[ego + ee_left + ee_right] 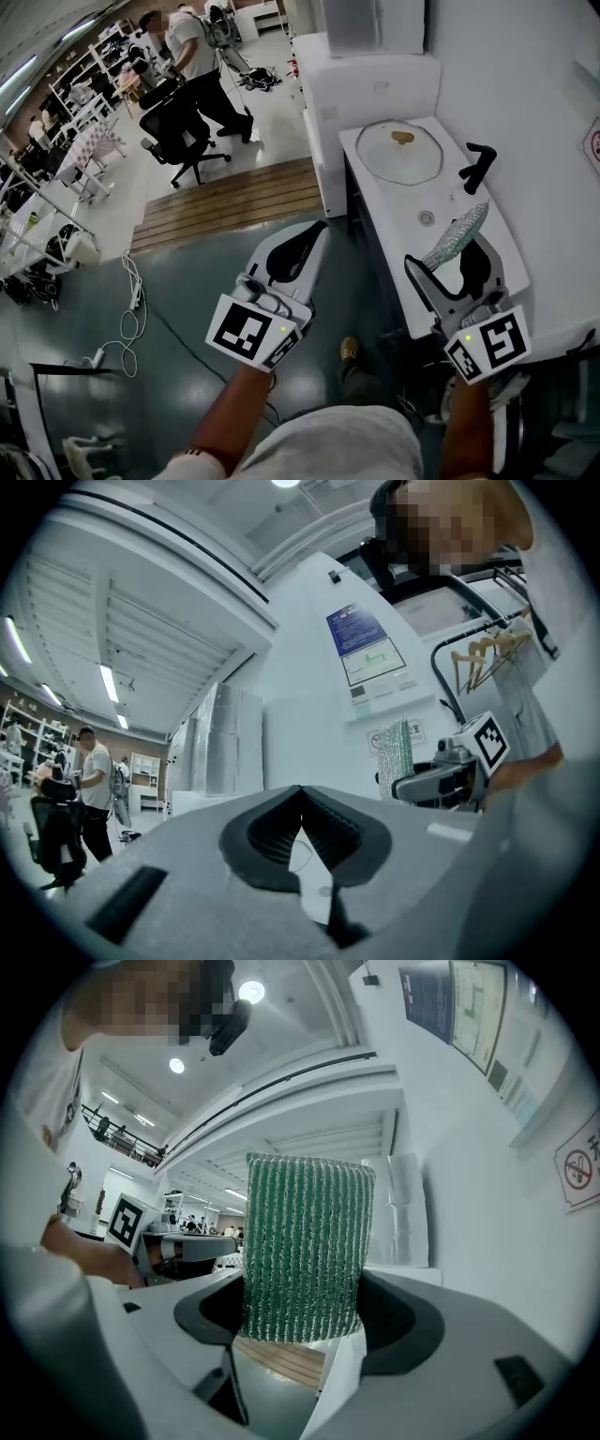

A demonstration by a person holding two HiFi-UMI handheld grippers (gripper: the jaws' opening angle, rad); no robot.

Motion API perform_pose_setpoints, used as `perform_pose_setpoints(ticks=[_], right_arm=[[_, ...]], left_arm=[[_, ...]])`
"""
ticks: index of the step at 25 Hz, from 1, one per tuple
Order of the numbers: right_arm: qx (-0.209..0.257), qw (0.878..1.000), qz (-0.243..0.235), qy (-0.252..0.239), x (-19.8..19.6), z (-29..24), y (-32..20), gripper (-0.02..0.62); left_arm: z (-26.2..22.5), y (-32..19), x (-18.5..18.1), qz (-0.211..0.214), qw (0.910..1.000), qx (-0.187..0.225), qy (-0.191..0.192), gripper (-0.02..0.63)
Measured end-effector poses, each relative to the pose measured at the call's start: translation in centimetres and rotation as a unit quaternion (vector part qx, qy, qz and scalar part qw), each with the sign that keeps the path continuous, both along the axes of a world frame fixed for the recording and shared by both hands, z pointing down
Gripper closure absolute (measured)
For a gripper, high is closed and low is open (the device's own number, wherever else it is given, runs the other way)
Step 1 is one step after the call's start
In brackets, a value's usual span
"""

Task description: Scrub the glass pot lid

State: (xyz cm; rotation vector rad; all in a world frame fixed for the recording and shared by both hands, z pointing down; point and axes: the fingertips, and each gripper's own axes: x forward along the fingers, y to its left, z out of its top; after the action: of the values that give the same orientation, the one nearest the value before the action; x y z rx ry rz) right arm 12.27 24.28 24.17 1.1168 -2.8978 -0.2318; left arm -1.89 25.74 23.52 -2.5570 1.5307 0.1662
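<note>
**Right claw (448, 264) clamped on the scrub pad (459, 234)**

The green pad stands up between the jaws, over the near part of the white surface (384, 211). The left claw (317, 234) has its jaws together on nothing, over the dark floor (187, 281) left of the surface. The glass pot lid (398, 155) lies flat at the surface's far end, well apart from the pad, near a black faucet (480, 164).

Head camera is looking steeply down, counter (389, 220) at frame right. Gripper cameras are tilting ceilingward from just behind their jaws, each catching the other: right gripper (405, 785) mid-right, left gripper (216, 1252) mid-left.
</note>
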Motion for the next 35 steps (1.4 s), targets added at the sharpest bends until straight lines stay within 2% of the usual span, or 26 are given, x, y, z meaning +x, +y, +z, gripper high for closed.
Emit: perform_pose_setpoints(ticks=[10,19,26,35], right_arm=[[-0.015,1.000,0.007,0.023,-0.8,-0.5,-11.3,0.247],[-0.052,0.995,0.059,0.059,0.5,-0.8,-18.2,0.247],[-0.059,0.991,0.092,0.075,-0.7,-0.3,-23.3,0.247],[-0.100,0.976,0.155,0.115,-4.7,3.2,-32.4,0.247]], left_arm=[[0.1,-12.4,-1.6,0.001,0.9999,-0.014,-0.003,0.591],[1.1,-19.2,-2.1,0.002,0.9992,-0.040,-0.007,0.589],[1.5,-24.6,-3.0,0.035,0.9986,-0.037,-0.015,0.589],[4.1,-35.2,-5.3,0.087,0.9947,-0.053,-0.017,0.589]])
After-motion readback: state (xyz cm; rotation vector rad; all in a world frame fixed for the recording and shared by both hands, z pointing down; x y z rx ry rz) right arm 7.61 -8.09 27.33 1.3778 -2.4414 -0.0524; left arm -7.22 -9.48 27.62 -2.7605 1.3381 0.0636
